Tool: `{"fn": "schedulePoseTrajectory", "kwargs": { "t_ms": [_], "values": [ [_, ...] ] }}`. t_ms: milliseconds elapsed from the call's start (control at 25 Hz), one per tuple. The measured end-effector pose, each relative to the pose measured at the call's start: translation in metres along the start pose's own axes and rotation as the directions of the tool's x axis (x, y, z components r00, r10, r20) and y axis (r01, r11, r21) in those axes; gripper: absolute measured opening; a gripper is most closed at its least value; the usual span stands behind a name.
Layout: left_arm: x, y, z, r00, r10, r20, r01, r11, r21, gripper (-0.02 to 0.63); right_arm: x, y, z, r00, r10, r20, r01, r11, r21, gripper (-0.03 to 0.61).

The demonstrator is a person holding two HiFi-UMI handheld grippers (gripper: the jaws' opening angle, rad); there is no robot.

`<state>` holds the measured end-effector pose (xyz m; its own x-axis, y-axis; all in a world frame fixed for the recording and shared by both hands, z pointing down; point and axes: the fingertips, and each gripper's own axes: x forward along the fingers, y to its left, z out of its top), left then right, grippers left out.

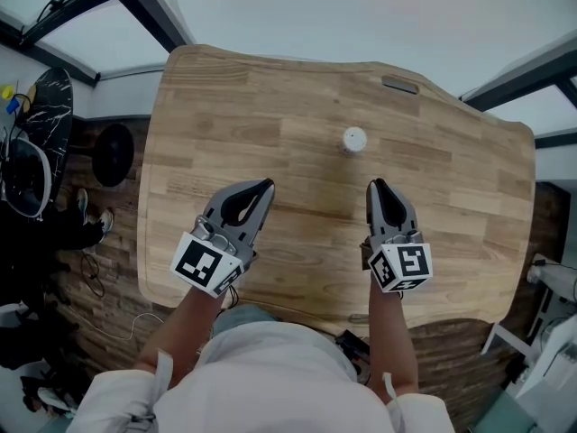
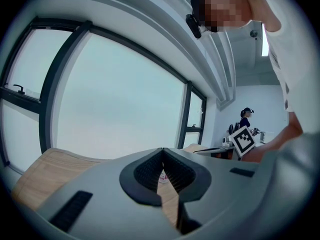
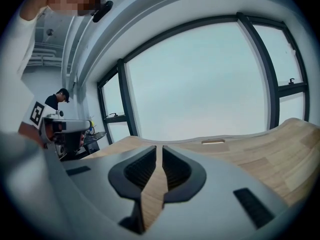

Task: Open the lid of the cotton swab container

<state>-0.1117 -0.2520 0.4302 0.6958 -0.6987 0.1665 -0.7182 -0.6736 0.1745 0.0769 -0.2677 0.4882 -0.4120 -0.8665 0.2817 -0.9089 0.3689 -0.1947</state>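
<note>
Finding one: the cotton swab container (image 1: 354,140) stands alone on the wooden table (image 1: 270,124), ahead of both my grippers and between their lines of reach. From above it shows as a small round white shape, so I judge that it stands upright with the lid on top; the closure itself is too small to make out.

Finding two: my right gripper (image 1: 376,186) is the nearer. The container lies just ahead of its tip and slightly to the left. My left gripper (image 1: 263,186) is further off, and the container lies ahead of it and well to the right. In the left gripper view the container (image 2: 162,177) shows low in the notch behind the jaw tips, so that gripper is already aimed at it.

Finding three: the left jaws are pressed together at the tips with nothing in them. The right jaws are all but together, with only a thin slit between them showing bare wood. Neither touches the container.

Finding four: there is bare wood on every side. The container sits well in from all edges, and the cable slot (image 1: 399,85) lies beyond it near the far edge. In my judgement both grippers must spread their jaws before closing in, one to steady the body and one to work the lid.
</note>
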Motion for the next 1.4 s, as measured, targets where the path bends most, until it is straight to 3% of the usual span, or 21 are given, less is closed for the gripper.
{"fn": "schedulePoseTrajectory", "kwargs": {
  "t_ms": [640,1040,1400],
  "values": [
    [0.021,0.018,-0.019,1.000,0.007,-0.025,-0.007,1.000,-0.030,0.012,0.078,-0.029,-0.071,0.980,-0.034,-0.196,0.054,0.994,0.095,0.210],
    [0.021,0.020,-0.028,0.999,-0.001,-0.045,-0.001,0.999,-0.045,0.012,0.124,-0.046,-0.109,0.938,-0.127,-0.323,0.114,0.992,-0.057,0.255],
    [0.020,0.023,-0.031,0.999,0.006,-0.050,-0.009,0.999,-0.052,0.012,0.146,-0.046,-0.110,0.934,-0.144,-0.328,0.110,0.987,-0.119,0.253]
  ]
}}
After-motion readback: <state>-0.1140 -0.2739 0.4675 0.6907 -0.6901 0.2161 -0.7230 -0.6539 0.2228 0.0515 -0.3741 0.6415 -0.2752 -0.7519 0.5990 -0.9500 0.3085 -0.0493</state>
